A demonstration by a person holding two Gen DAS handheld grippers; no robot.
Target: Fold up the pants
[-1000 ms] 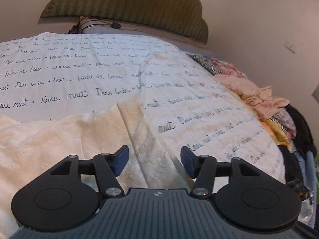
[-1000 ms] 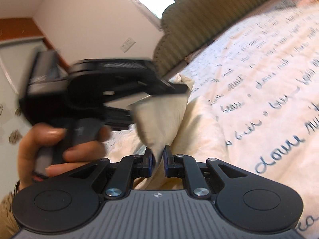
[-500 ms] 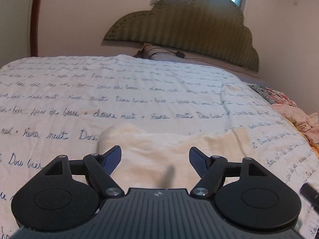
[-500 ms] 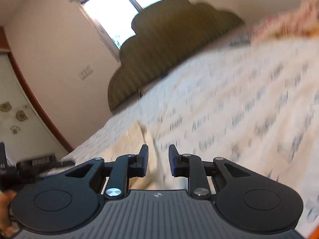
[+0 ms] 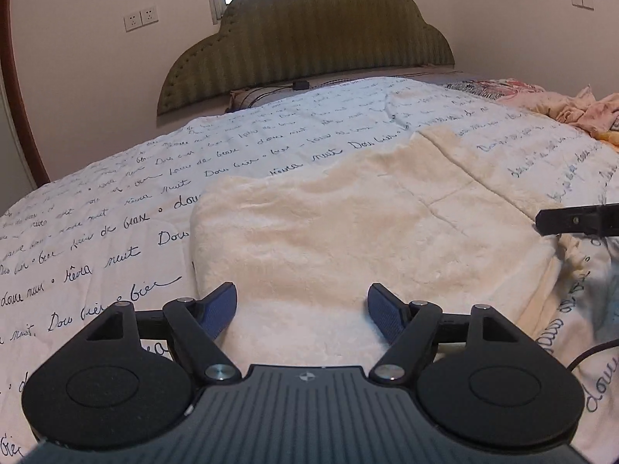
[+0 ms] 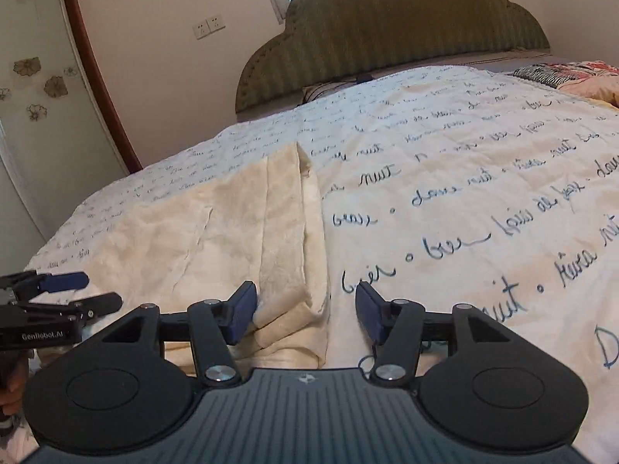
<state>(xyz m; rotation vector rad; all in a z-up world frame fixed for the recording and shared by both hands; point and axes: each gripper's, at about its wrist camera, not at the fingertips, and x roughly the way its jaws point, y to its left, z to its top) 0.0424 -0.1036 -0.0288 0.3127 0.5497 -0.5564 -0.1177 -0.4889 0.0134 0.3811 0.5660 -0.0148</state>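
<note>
Since a second ago: right gripper [image 6: 305,311] let go of the cream fold it was pinching and its jaws have just been opening; the cloth edge sits between them but the pads do not press it. Left gripper [image 5: 301,315] has swung round to face the headboard [image 5: 309,38] and spread a little wider, gripping nothing.

Pants: the pants [image 5: 367,224], pale cream and plush, lie folded flat on the bedspread [image 5: 116,208], toward the foot end from the headboard, their folded layers stacked along the right-hand edge in the right wrist view [image 6: 294,232].

Handling: light, soft and limp by the look of it; the pile should give the blue pads [image 6: 243,313] good bite, but layers may slide over one another. It will droop wherever it is not supported.

Where to hold: pinch all layers at the two near corners, one claw each, so the next fold lifts evenly.

Edges: the side nearer the door frame [image 6: 96,77] is rounded and puffy; the opposite side shows a straight seam line.

Open room: plenty of bare bedspread between pants and headboard. A heap of clothes [image 5: 572,104] sits far to the right of the headboard, well apart.

Risk: a cable [image 5: 592,352] trails by the left gripper.
</note>
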